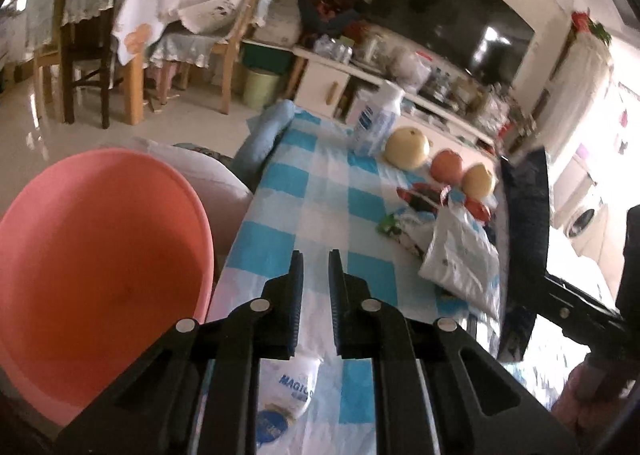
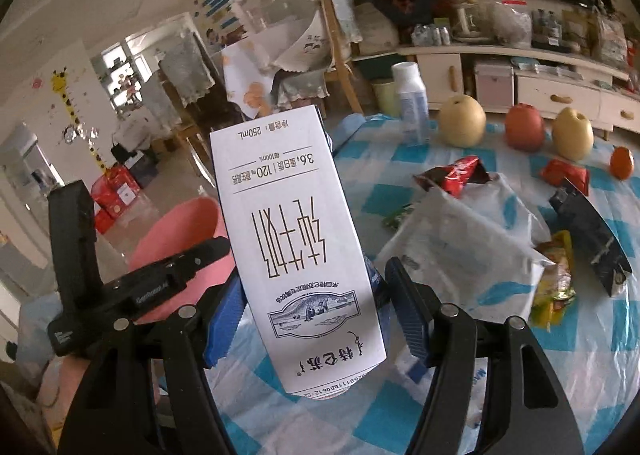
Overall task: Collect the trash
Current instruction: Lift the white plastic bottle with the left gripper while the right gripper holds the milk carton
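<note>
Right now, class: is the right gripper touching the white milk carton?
Touching. The right wrist view shows the right gripper with its blue pads pressed against both sides of the milk carton, lifting it clear of the table.

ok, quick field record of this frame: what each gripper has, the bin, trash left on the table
right gripper: shut on milk carton, held off the table
left gripper: fingers narrow, nothing between them
bin: pink basin beside the table edge, looks empty
table: blue-white checked cloth
trash left: white plastic bag, red wrapper, yellow wrapper, dark box
not trash: pears and apple, white bottle
</note>
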`<move>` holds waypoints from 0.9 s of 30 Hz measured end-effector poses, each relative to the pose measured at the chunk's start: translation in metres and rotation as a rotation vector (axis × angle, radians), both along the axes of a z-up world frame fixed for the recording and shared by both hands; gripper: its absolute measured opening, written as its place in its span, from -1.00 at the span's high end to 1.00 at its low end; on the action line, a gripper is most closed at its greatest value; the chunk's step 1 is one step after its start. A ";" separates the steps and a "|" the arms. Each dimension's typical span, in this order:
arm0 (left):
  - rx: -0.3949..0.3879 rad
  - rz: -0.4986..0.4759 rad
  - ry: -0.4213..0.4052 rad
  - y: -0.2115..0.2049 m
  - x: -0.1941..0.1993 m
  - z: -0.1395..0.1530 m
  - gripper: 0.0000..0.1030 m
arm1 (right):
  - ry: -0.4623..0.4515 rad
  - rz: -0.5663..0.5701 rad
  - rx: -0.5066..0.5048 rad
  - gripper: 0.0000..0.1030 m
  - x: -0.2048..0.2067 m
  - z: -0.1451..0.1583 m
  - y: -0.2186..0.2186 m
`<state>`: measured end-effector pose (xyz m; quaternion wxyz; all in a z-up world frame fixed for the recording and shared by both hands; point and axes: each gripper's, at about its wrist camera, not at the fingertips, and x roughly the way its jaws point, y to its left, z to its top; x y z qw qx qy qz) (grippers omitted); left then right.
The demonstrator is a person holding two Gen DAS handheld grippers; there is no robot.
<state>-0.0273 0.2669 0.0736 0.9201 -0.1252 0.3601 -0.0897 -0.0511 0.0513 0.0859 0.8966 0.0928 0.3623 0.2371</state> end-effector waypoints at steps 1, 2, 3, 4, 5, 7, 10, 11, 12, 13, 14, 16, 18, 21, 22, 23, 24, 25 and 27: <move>0.012 -0.016 0.005 0.000 -0.001 0.000 0.69 | 0.004 0.003 -0.001 -0.32 0.000 0.000 0.001; 0.026 -0.022 0.004 0.001 -0.003 0.001 0.64 | 0.007 0.003 -0.004 -0.32 -0.001 -0.001 0.000; 0.037 -0.031 0.003 0.001 -0.006 0.002 0.51 | 0.008 0.000 -0.008 -0.32 -0.004 -0.003 -0.001; 0.055 -0.045 0.003 0.002 -0.011 0.005 0.41 | 0.010 -0.001 -0.005 -0.32 -0.005 -0.002 -0.005; 0.067 -0.053 0.001 0.003 -0.014 0.007 0.19 | 0.013 -0.002 0.000 -0.32 -0.008 -0.004 -0.007; 0.119 -0.086 -0.018 0.003 -0.028 0.012 -0.01 | 0.020 0.001 0.012 -0.32 -0.014 -0.008 -0.010; 0.226 -0.129 -0.022 0.001 -0.048 0.010 -0.32 | 0.021 0.020 0.015 -0.32 -0.021 -0.013 -0.013; 0.255 -0.140 -0.011 0.000 -0.052 0.008 -0.33 | 0.025 0.029 0.014 -0.32 -0.023 -0.016 -0.012; 0.277 -0.151 0.006 0.000 -0.055 0.004 -0.33 | 0.031 0.039 0.013 -0.32 -0.024 -0.019 -0.013; 0.298 -0.157 0.031 -0.001 -0.058 -0.002 -0.33 | 0.033 0.046 0.013 -0.32 -0.026 -0.020 -0.013; 0.308 -0.162 0.052 -0.001 -0.060 -0.008 -0.33 | 0.032 0.054 0.012 -0.32 -0.028 -0.020 -0.013; 0.337 -0.184 0.085 -0.006 -0.064 -0.018 -0.33 | 0.027 0.069 0.012 -0.32 -0.032 -0.021 -0.014; 0.370 -0.198 0.094 -0.010 -0.064 -0.024 -0.33 | 0.024 0.078 0.019 -0.32 -0.036 -0.021 -0.016; 0.375 -0.180 0.152 -0.007 -0.055 -0.037 -0.33 | 0.031 0.077 0.043 -0.33 -0.038 -0.024 -0.023; 0.374 -0.168 0.179 -0.006 -0.051 -0.041 -0.33 | 0.036 0.076 0.048 -0.33 -0.037 -0.025 -0.026; 0.371 -0.170 0.189 -0.007 -0.050 -0.042 -0.33 | 0.038 0.074 0.055 -0.33 -0.037 -0.024 -0.029; 0.369 -0.176 0.191 -0.009 -0.051 -0.043 -0.33 | 0.039 0.072 0.061 -0.33 -0.037 -0.025 -0.032; 0.364 -0.183 0.203 -0.011 -0.050 -0.045 -0.33 | 0.038 0.070 0.063 -0.33 -0.037 -0.024 -0.035; 0.338 -0.183 0.249 -0.014 -0.045 -0.051 -0.33 | 0.037 0.065 0.076 -0.33 -0.038 -0.023 -0.042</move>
